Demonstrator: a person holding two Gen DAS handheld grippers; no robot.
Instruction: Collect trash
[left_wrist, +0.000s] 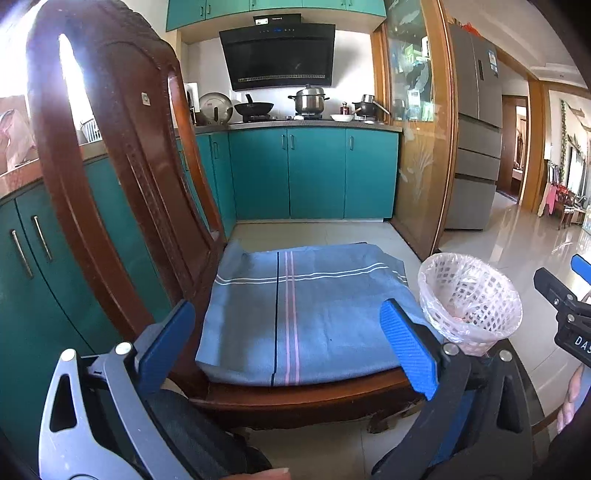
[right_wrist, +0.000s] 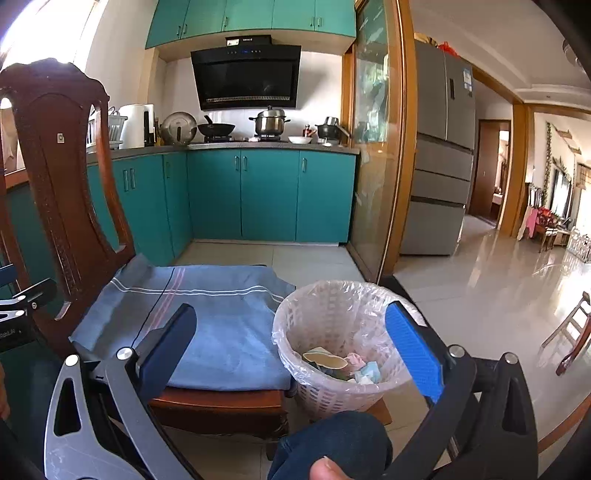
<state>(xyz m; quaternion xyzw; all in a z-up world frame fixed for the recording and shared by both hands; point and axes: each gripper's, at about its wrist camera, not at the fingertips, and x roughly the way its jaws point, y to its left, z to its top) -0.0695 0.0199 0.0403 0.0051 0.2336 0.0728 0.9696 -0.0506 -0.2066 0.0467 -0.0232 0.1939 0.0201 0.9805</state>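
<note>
Left wrist view: both claws are hanging released and empty over a chair.
Left claw (left_wrist: 288, 328) is gaping above the blue cloth (left_wrist: 295, 314); right claw (right_wrist: 295, 339) is spreading wide near the bin (right_wrist: 332, 332), where trash (right_wrist: 340, 363) is lying beside the chair (right_wrist: 55, 166).

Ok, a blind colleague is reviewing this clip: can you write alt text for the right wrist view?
The open right gripper hovers over a white basket lined with clear plastic, with crumpled trash at its bottom. Left of the basket stands a wooden chair with a blue cloth on its seat, teal kitchen cabinets behind.
</note>
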